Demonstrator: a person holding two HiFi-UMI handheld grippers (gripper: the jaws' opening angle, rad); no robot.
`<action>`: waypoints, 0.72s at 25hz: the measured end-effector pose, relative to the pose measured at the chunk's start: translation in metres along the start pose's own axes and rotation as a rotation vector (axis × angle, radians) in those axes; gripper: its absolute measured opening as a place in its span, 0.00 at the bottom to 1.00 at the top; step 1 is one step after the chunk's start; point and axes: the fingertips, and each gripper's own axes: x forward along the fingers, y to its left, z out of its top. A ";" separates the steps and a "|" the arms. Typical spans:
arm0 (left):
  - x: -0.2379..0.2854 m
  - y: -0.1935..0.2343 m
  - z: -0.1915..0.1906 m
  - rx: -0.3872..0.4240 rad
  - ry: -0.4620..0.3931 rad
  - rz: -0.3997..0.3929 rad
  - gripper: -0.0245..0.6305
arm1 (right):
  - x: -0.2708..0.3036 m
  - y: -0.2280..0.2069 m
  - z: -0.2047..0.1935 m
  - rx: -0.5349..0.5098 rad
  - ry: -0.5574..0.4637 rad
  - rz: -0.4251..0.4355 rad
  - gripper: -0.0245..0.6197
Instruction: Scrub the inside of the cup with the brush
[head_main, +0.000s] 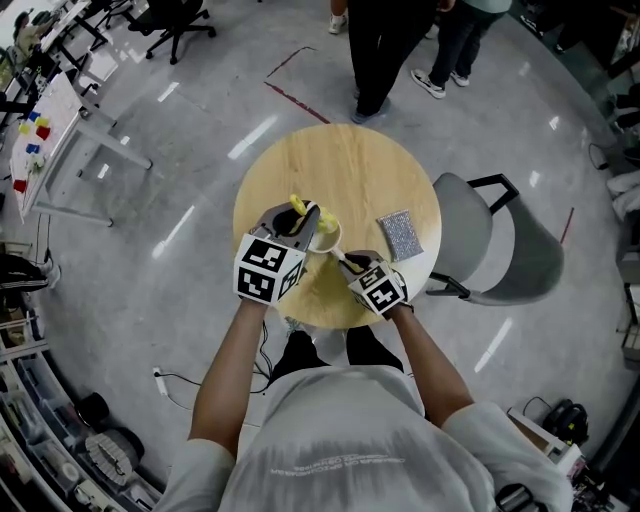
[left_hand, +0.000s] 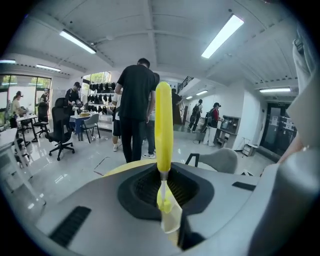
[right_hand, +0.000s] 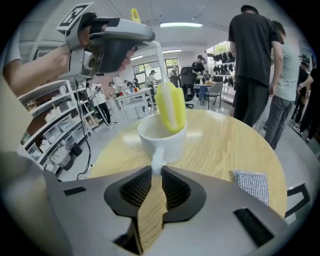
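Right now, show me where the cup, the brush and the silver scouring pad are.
cup (right_hand: 161, 142): right gripper view, on its white outer wall.
brush (right_hand: 171, 107): right gripper view, on its yellow head.
silver scouring pad (right_hand: 251, 184): right gripper view, on the pad's middle.

My cup looks glossy white ceramic; my brush, smooth yellow plastic; table, matt pale wood; pad, rough metallic mesh.
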 end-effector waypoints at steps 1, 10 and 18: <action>-0.004 0.001 0.005 -0.003 -0.015 0.004 0.11 | 0.000 0.003 0.002 0.002 -0.001 0.009 0.18; -0.025 0.009 0.019 -0.009 -0.018 -0.014 0.11 | 0.002 0.020 0.011 -0.016 -0.017 0.102 0.17; -0.011 0.003 -0.034 -0.033 0.089 -0.029 0.11 | -0.002 0.016 0.017 -0.023 -0.035 0.105 0.22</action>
